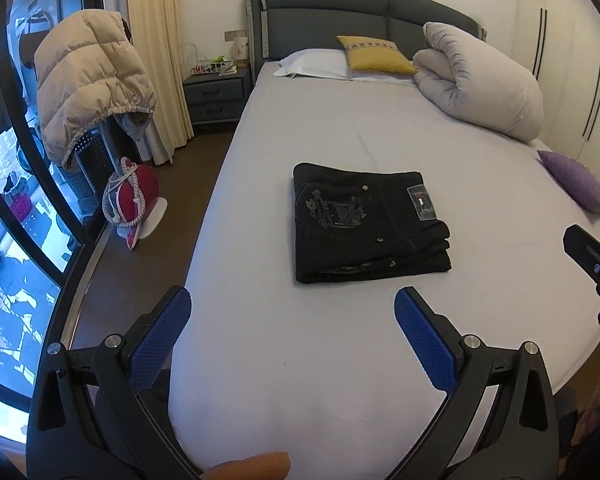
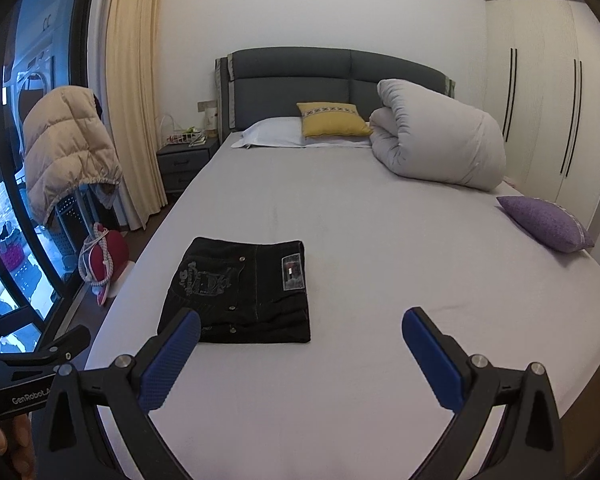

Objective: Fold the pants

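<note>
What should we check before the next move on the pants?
1. Pants folded into a compact stack: ok.
2. Pants flat on the bed, away from its edges: ok.
3. Left gripper open, holding nothing: ok.
4. Right gripper open, holding nothing: ok.
5. Both grippers clear of the pants, no contact: ok.
6. Layers underneath even and uncreased: cannot tell, hidden by the top layer.

Black left tool [image 1: 292, 312] arms, blue dimpled pads [image 1: 162, 340], silver screws
</note>
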Motion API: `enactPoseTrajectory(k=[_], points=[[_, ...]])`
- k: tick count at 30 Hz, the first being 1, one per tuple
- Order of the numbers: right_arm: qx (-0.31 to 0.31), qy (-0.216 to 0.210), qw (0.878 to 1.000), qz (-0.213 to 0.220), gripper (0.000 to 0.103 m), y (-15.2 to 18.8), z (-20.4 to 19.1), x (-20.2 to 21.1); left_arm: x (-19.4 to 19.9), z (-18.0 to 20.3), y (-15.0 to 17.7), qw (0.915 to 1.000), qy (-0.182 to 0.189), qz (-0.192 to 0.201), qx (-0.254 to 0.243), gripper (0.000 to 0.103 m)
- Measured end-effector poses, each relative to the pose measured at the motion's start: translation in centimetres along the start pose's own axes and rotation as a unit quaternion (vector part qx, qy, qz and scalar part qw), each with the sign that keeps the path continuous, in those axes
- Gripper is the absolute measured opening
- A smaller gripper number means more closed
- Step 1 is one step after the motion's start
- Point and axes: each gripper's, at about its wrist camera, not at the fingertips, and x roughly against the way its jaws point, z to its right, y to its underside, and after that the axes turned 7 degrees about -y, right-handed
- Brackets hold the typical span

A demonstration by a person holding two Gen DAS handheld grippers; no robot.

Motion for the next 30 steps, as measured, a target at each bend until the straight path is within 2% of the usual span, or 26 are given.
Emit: enactPoseTrajectory(k=[15, 30], points=[[0.0, -0.012, 1.0, -0.024, 0.103, 0.7, -0.4, -1.8, -1.6, 1.1, 0.4, 0.9998, -0.006, -0.018, -0.009, 0.103], [0.002, -0.012, 1.0, -0.025, 0.103, 0.7, -0.4, -1.8, -1.9, 1.3, 0.8, 0.9997, 0.003, -0.025, -0.004, 0.103]])
